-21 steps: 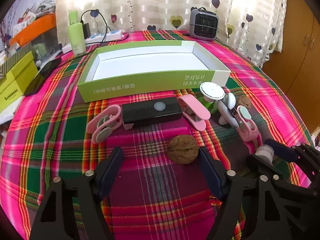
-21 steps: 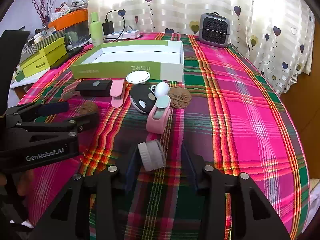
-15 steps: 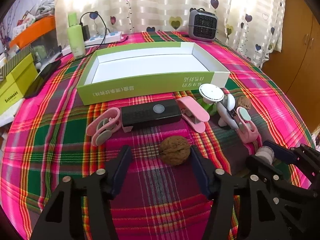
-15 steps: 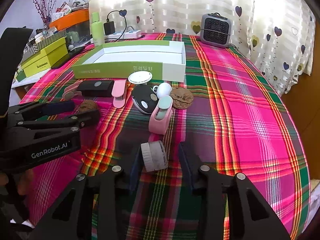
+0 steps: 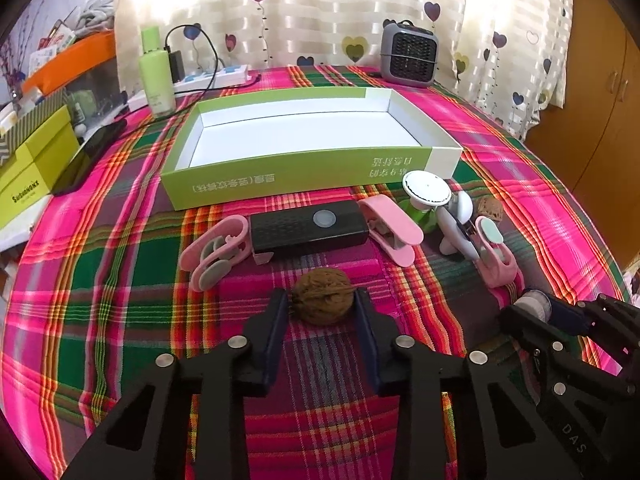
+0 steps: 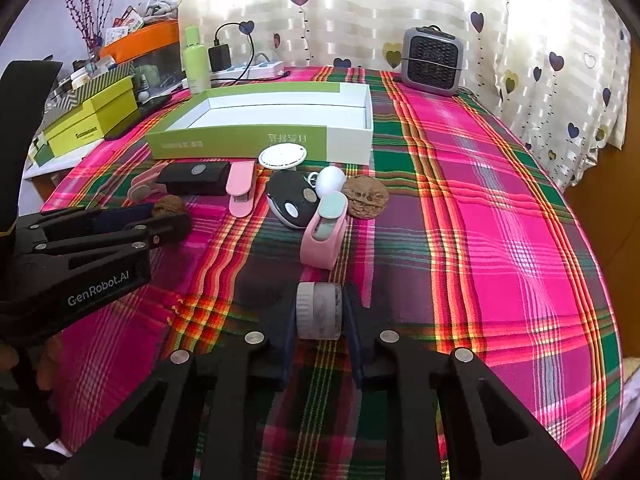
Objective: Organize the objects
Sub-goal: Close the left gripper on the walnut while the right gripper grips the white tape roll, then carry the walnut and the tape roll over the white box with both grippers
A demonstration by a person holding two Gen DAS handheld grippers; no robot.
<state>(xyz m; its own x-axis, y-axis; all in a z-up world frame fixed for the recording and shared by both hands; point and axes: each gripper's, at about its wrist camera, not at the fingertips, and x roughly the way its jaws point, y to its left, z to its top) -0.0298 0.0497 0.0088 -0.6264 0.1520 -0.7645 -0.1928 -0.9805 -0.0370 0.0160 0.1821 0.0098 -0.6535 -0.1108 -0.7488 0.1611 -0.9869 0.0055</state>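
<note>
Left gripper (image 5: pixel 322 308): fingers pinching brown wrinkled walnut (image 5: pixel 322 296) at widest sides, on plaid tablecloth (image 5: pixel 120 280) before empty green-white cardboard tray (image 5: pixel 224 186). Walnut probably light, rigid, rounded; may roll or slip.

Right gripper (image 6: pixel 320 312): fingers closed against grey-white cylindrical cap (image 6: pixel 319 311) lying sideways; likely light, hard.

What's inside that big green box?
The green box shows only its bare white floor; no objects are visible. The strip just behind its near wall is hidden in both views.
</note>
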